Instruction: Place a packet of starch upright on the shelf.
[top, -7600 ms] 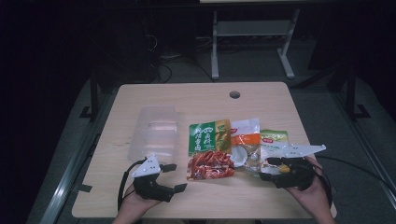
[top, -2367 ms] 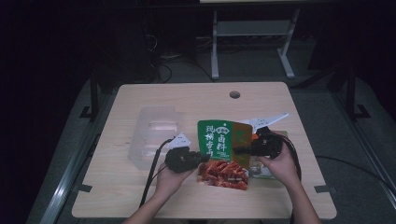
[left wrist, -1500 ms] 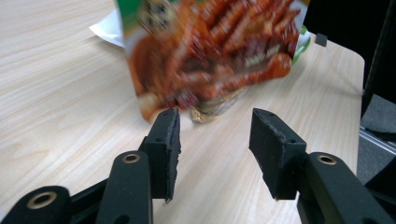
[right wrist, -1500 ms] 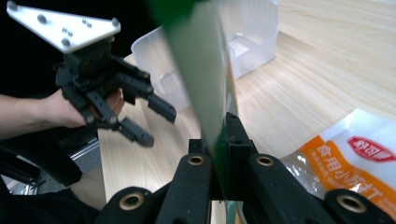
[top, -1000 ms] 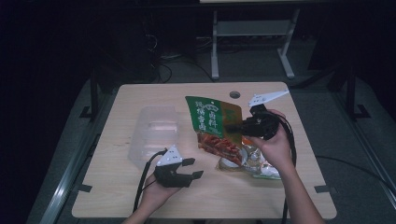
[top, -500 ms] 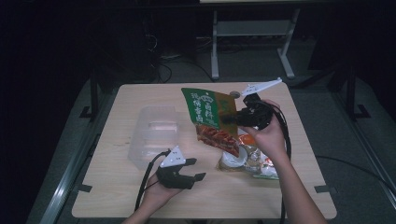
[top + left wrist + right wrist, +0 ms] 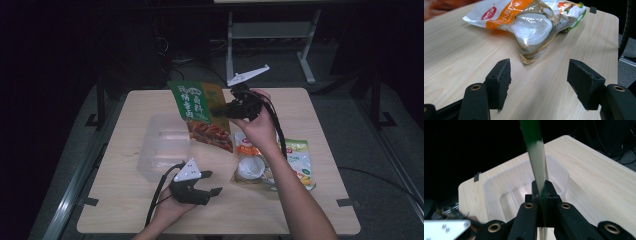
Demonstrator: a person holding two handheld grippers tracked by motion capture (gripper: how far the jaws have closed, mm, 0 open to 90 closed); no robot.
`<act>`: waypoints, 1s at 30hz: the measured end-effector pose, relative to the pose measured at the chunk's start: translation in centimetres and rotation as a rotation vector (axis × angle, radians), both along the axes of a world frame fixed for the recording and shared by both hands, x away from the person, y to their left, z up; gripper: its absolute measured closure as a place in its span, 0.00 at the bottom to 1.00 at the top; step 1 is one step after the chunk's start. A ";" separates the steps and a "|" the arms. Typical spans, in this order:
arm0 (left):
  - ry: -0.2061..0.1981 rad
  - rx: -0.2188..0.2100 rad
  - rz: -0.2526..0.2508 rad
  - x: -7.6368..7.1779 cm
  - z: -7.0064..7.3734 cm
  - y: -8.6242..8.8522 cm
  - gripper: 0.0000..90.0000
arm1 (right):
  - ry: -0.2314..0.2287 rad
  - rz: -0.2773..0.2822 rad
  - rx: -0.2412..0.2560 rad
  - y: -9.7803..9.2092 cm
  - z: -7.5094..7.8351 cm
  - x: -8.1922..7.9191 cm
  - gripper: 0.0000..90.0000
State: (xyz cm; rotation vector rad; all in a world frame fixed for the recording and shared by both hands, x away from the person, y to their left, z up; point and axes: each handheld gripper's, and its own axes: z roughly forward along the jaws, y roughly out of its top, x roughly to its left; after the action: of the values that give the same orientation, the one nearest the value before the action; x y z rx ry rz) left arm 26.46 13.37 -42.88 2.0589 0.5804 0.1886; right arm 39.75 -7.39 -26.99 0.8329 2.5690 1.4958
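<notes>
Dark room all round, and one pale wooden desk (image 7: 310,107) caught the light in the middle of it. Up in the air over the desk's far half hung the green snack packet (image 7: 200,112), pinched by its right edge in the right tongs (image 7: 223,111), whose jaws were pressed together on it. From the right gripper view the packet (image 7: 536,160) showed edge-on, a thin strip rising straight out of the closed jaws, which suggests it was gripped at the seam so that it dangled flat and would not fold.

Directly under and beyond it sat the clear plastic bin (image 7: 165,150), on the left half of the desk, open side up. My read: the packet was held high and to the bin's right so it could be swung across and let down inside.

Left tongs (image 7: 210,192) sat low at the near edge, jaws spread wide and gripping nothing, pointing right toward the orange-and-white packet (image 7: 529,25) that lay flat on the desk. That looked like a waiting post, lined up for the next pick. A yellow-green packet (image 7: 300,160) lay just right of the orange one, touching or overlapping it; I couldn't tell which.
</notes>
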 end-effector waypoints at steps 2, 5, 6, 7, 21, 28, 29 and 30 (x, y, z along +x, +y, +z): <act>-0.003 0.005 -0.003 0.0 0.0 0.1 0.39 | -0.004 0.003 -0.002 0.4 0.1 0.3 1.00; -0.003 -0.004 -0.001 0.1 0.0 0.1 0.39 | -0.009 0.013 0.002 1.7 0.2 1.1 1.00; 0.007 -0.016 0.002 0.1 -0.1 0.3 0.39 | -0.017 0.012 0.006 2.5 0.3 1.6 1.00; 0.007 -0.016 0.002 0.1 -0.1 0.3 0.39 | -0.017 0.012 0.006 2.5 0.3 1.6 1.00; 0.024 -0.033 0.012 0.2 -0.3 0.4 0.38 | -0.037 0.028 0.024 6.8 -0.3 4.9 1.00; 0.026 -0.033 0.014 0.3 -0.3 0.6 0.37 | -0.025 0.033 0.054 8.9 -1.8 6.2 1.00; 0.023 -0.030 0.013 0.3 -0.3 0.7 0.37 | -0.023 0.034 0.055 9.1 -2.1 6.4 1.00; 0.025 -0.038 0.015 0.3 -0.3 0.6 0.37 | -0.021 0.035 0.058 9.6 -2.5 6.7 1.00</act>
State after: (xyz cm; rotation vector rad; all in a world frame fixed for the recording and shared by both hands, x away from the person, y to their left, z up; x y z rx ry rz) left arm 26.73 13.99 -43.17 2.0236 0.6102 0.1591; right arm 46.47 2.18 -29.52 0.7779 2.5493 1.5865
